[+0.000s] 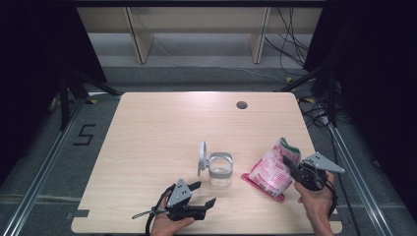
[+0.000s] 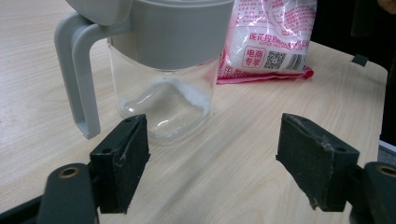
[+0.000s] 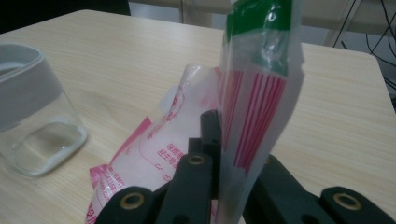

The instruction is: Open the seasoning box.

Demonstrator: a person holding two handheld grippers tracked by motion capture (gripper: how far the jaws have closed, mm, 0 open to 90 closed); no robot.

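- The right gripper (image 1: 290, 167), at the lower right of the high view, is pinching the upper edge of the pink-and-white bag (image 1: 272, 172).
- The bag's bottom corner is resting on the table (image 1: 157, 128), right of the clear jar (image 1: 220, 169).
- The left gripper (image 1: 204, 192), lower centre, is standing released, holding nothing, near the jar.

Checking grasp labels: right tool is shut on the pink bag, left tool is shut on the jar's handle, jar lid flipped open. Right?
One thing is wrong: the left tool is open and grips nothing. The left gripper view shows its jaws spread apart, short of the jar, its handle untouched. The rest holds: the right tool is shut on the pink bag, and the jar's lid stands flipped open.
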